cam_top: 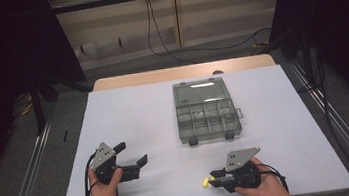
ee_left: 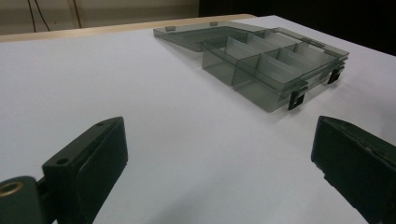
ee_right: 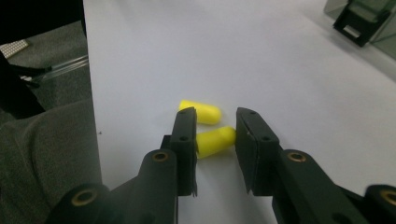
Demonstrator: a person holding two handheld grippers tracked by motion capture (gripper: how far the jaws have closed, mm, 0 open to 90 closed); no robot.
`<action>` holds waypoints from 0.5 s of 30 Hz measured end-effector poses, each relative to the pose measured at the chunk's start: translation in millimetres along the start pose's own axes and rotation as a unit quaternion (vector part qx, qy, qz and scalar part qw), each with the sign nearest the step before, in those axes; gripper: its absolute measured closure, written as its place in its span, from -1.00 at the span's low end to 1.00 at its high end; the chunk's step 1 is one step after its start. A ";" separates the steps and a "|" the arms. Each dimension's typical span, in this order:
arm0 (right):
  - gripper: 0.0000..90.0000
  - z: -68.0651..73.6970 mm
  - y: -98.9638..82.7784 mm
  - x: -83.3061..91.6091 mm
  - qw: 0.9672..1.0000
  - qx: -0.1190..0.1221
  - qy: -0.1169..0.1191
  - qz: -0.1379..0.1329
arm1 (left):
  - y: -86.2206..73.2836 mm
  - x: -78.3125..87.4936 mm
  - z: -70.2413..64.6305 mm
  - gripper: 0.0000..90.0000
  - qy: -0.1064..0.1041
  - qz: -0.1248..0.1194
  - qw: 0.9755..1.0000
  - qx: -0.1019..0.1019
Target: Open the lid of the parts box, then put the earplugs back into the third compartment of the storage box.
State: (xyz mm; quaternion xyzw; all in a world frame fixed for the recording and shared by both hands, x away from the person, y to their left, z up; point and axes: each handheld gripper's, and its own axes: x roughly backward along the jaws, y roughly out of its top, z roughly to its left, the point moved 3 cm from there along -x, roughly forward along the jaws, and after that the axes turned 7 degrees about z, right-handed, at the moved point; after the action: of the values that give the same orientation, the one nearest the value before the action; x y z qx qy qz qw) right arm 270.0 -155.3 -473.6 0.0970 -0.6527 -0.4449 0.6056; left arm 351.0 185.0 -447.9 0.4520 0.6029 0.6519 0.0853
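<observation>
A matte white surface [cam_top: 139,112] carries a smoky translucent plastic organizer box [cam_top: 207,116] at the centre of the high view, its flat lid folded open toward the top of the frame and its base split by thin walls into small rectangular compartments, with two dark latches on the near edge. At the lower left, the left gripper [cam_top: 132,159] has its blocky black fingers spread wide with nothing between them. At the lower right, the right gripper [ee_right: 214,135] has its fingers narrowed around a soft yellow foam earplug [ee_right: 215,141], rounded at one end; whether both touch it cannot be told. A second earplug [ee_right: 201,112] lies just beyond.
</observation>
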 end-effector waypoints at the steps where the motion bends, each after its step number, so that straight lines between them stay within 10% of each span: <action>1: 0.55 -1.0 0.3 1.8 1.000 -0.005 0.000 -0.004 | 0.0 -0.1 0.0 -0.91 -0.001 0.000 1.000 -0.001; 15: 0.56 -12.9 3.9 18.2 0.999 -0.025 -0.015 -0.032 | 0.0 -0.1 0.9 -0.91 -0.002 0.000 1.000 0.003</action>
State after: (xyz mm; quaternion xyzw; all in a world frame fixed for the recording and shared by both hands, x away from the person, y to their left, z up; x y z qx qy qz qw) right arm 278.4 -171.1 -459.8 0.0959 -0.6470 -0.4816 0.5833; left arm 351.7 185.6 -448.1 0.4535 0.6050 0.6489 0.0853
